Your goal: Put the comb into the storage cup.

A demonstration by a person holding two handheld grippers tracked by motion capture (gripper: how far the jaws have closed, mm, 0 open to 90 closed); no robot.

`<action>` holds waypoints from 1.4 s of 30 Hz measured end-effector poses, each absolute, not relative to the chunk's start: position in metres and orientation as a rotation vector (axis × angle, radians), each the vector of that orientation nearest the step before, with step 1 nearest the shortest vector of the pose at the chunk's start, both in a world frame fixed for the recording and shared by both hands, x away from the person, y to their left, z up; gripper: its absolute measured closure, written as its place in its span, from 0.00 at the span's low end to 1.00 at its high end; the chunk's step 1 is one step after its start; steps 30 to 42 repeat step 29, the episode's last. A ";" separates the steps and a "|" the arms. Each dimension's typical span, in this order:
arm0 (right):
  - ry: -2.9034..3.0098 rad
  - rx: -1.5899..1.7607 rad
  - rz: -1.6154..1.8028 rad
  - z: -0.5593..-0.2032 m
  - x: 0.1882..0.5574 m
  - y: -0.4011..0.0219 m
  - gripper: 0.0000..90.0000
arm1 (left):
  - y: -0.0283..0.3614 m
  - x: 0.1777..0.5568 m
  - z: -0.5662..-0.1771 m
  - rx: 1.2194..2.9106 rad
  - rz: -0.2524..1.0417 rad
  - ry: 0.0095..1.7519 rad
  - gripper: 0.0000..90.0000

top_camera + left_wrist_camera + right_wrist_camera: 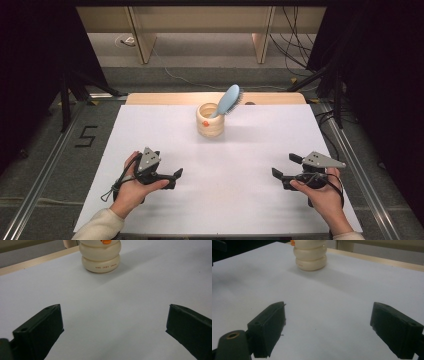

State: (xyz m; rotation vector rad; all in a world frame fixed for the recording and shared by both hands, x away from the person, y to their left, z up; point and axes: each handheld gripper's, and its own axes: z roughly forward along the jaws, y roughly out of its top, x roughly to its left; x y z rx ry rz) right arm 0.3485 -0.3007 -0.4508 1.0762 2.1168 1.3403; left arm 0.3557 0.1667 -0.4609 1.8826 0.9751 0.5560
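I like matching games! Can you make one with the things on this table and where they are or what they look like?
1. hairbrush
2. cream holder
3. left gripper
4. right gripper

a. open, near right of the white table
b. ringed, far middle
c. blue, leaning in the holder
d. open, near left

Pairs: 1-c, 2-b, 3-d, 4-a

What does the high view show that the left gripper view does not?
High view alone: the light blue plastic hairbrush standing tilted in the holder, both hands, and the right claw with open jaws. Left gripper view alone: small lettering on the cream ringed ceramic holder, close up, and the left claw jaws wide apart over bare table. Both: the holder and the white table top.
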 end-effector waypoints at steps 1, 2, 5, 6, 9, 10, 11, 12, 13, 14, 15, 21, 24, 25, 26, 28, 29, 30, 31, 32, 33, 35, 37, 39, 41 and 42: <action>2.118 1.074 1.338 -0.451 0.348 -0.302 0.15 | 0.167 0.356 -0.461 1.884 0.556 0.974 0.00; 2.116 1.079 1.335 -0.452 0.347 -0.303 0.16 | 0.167 0.356 -0.461 1.885 0.556 0.974 0.00; 2.110 1.083 1.334 -0.453 0.345 -0.306 0.16 | 0.166 0.355 -0.461 1.887 0.554 0.975 0.00; 2.108 1.086 1.333 -0.453 0.344 -0.307 0.16 | 0.166 0.356 -0.461 1.888 0.555 0.974 0.00; 2.097 1.093 1.333 -0.455 0.341 -0.310 0.16 | 0.166 0.355 -0.462 1.891 0.553 0.972 0.00; 2.097 1.095 1.331 -0.455 0.341 -0.311 0.16 | 0.166 0.355 -0.462 1.892 0.552 0.972 0.00; 2.097 1.092 1.330 -0.456 0.340 -0.312 0.16 | 0.166 0.355 -0.462 1.892 0.552 0.971 0.00; 2.094 1.095 1.330 -0.456 0.340 -0.312 0.16 | 0.165 0.355 -0.462 1.892 0.552 0.972 0.00; 2.090 1.098 1.333 -0.457 0.339 -0.313 0.16 | 0.165 0.356 -0.462 1.892 0.552 0.970 0.00; 2.086 1.096 1.334 -0.457 0.339 -0.313 0.16 | 0.165 0.355 -0.462 1.890 0.550 0.973 0.00; 2.080 1.092 1.334 -0.457 0.339 -0.314 0.16 | 0.165 0.355 -0.463 1.890 0.548 0.974 0.00; 2.065 1.084 1.344 -0.458 0.338 -0.314 0.16 | 0.165 0.355 -0.464 1.895 0.544 0.971 0.00; 2.061 1.082 1.346 -0.459 0.338 -0.314 0.16 | 0.164 0.356 -0.465 1.900 0.542 0.968 0.00; 2.056 1.084 1.349 -0.459 0.338 -0.314 0.16 | 0.164 0.356 -0.465 1.899 0.541 0.970 0.00; 2.055 1.083 1.350 -0.459 0.338 -0.314 0.16 | 0.164 0.356 -0.465 1.899 0.539 0.971 0.00; 2.052 1.084 1.352 -0.459 0.338 -0.314 0.16 | 0.163 0.356 -0.465 1.902 0.538 0.969 0.00; 2.052 1.084 1.350 -0.459 0.338 -0.314 0.16 | 0.163 0.356 -0.466 1.905 0.537 0.969 0.00; 2.052 1.084 1.350 -0.459 0.338 -0.314 0.16 | 0.163 0.356 -0.466 1.905 0.537 0.969 0.00; 2.052 1.084 1.350 -0.459 0.338 -0.314 0.16 | 0.163 0.356 -0.466 1.905 0.537 0.969 0.00; 2.052 1.084 1.350 -0.459 0.338 -0.314 0.16 | 0.163 0.356 -0.466 1.905 0.537 0.969 0.00; 2.052 1.084 1.350 -0.459 0.338 -0.314 0.16 | 0.163 0.356 -0.466 1.905 0.537 0.969 0.00; 2.052 1.084 1.350 -0.459 0.338 -0.314 0.16 | 0.163 0.356 -0.466 1.905 0.537 0.969 0.00; 2.052 1.084 1.350 -0.459 0.338 -0.314 0.16 | 0.163 0.356 -0.466 1.905 0.537 0.969 0.00; 2.052 1.084 1.350 -0.459 0.338 -0.314 0.16 | 0.163 0.356 -0.466 1.905 0.537 0.969 0.00; 2.052 1.084 1.350 -0.459 0.338 -0.314 0.16 | 0.163 0.356 -0.466 1.905 0.537 0.969 0.00; 2.052 1.084 1.350 -0.459 0.338 -0.314 0.16 | 0.163 0.356 -0.466 1.905 0.537 0.969 0.00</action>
